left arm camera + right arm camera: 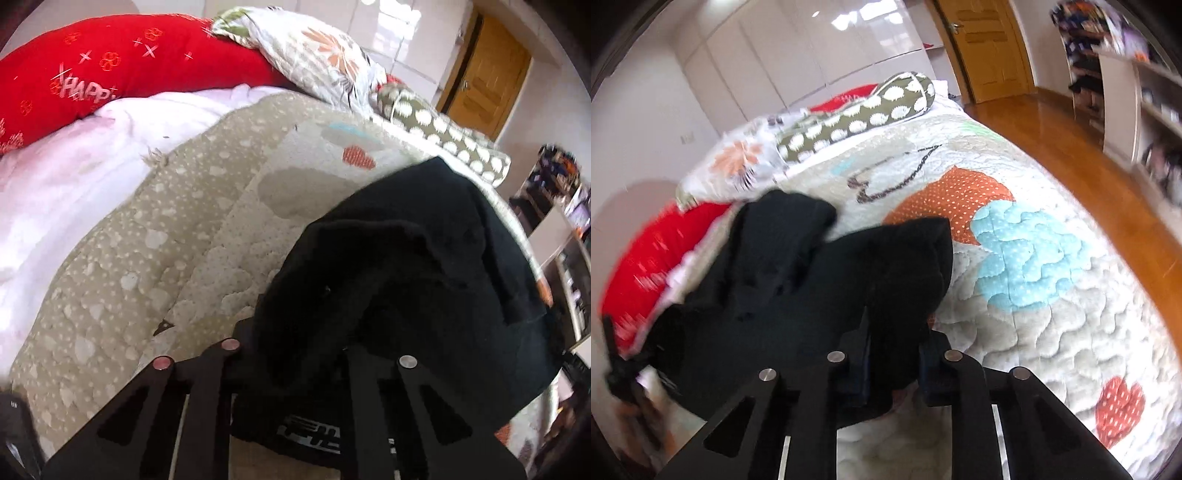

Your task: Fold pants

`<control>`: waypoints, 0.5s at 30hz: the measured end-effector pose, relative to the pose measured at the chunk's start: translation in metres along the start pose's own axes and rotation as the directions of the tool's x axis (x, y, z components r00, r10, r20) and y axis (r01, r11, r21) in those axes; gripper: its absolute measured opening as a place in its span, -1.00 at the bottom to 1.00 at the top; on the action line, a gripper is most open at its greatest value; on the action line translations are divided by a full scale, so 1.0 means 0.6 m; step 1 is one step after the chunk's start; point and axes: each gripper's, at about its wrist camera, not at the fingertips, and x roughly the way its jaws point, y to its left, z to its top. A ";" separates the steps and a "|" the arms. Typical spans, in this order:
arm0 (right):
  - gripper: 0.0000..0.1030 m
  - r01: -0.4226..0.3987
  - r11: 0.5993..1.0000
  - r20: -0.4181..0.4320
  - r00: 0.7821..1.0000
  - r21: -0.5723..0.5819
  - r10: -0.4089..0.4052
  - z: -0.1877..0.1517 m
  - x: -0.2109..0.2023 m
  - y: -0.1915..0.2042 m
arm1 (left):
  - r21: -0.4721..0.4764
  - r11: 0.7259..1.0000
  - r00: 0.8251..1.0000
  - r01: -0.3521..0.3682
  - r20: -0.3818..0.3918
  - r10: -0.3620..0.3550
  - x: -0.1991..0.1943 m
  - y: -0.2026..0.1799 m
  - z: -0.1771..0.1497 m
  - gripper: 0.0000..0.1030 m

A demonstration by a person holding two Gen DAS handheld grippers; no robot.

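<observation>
Your black pants [798,295] lie bunched in a heap on the quilted bedspread [1052,332], near the pillows. Your right gripper [894,354] is clamped on a fold of the dark cloth, which stands up between its jaws. Your left gripper [295,354] is closed on another part of the pants, the fabric draped over its fingers. Beyond the heap sit a red pillow [110,70], a floral pillow [314,55] and a spotted bolster [857,114].
</observation>
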 end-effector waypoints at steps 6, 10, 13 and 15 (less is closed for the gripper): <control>-0.68 -0.010 0.998 0.042 0.999 -0.059 0.012 -0.010 -0.090 0.020 | -0.031 0.999 0.999 0.042 0.002 -0.042 -0.068 0.010 -0.018 -0.83; -0.68 -0.005 0.999 0.058 0.998 -0.052 0.008 -0.025 -0.155 0.009 | -0.052 0.996 0.996 0.073 -0.040 -0.075 -0.104 0.018 -0.048 -0.83; -0.68 0.023 0.998 0.039 0.999 -0.066 -0.020 -0.051 -0.191 -0.003 | -0.043 0.997 0.994 0.065 -0.082 -0.068 -0.117 0.023 -0.079 -0.83; -0.68 0.042 0.998 0.018 0.999 -0.053 -0.041 -0.069 -0.198 -0.019 | -0.044 0.997 0.992 0.061 -0.108 -0.066 -0.118 0.029 -0.097 -0.83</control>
